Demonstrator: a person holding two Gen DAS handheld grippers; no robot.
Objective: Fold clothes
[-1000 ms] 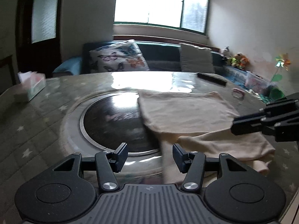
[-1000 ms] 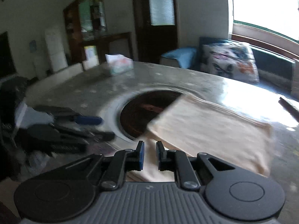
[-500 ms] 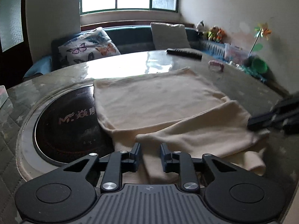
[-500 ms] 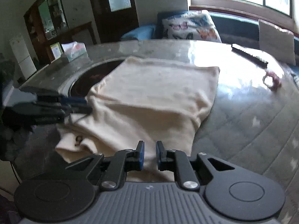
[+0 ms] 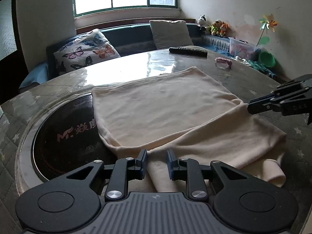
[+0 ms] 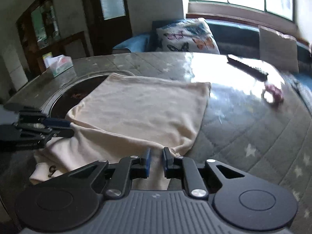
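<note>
Cream knit fabric, a folded garment [image 5: 165,105], lies flat across the middle of the round table [image 5: 243,72], its left part overlapping the dark inset hotplate [image 5: 64,136] at about 9 o'clock in the left wrist view. The left gripper [image 5: 156,162] sits low at 6 o'clock, level with the tabletop, jaws narrowly parted with a thick fold of the garment between them; whether the pads press it cannot be told. The right gripper [image 6: 156,160] is likewise low at 6 o'clock of its own view, jaws at a narrower gap with cloth bunched between them, contact again unclear. In the left wrist view it enters from 3 o'clock [image 5: 278,103], its tips at the garment's right edge.

The garment's far hem runs straight from 10 to 1 o'clock, and its near layers are doubled and rumpled. Bare tabletop lies beyond the hem up to a remote control [image 5: 188,50] at 1 o'clock and a pink hair tie [image 5: 224,62] beside it. A tissue box [image 6: 58,65] stands at 10 o'clock in the right wrist view, well apart from the cloth.
</note>
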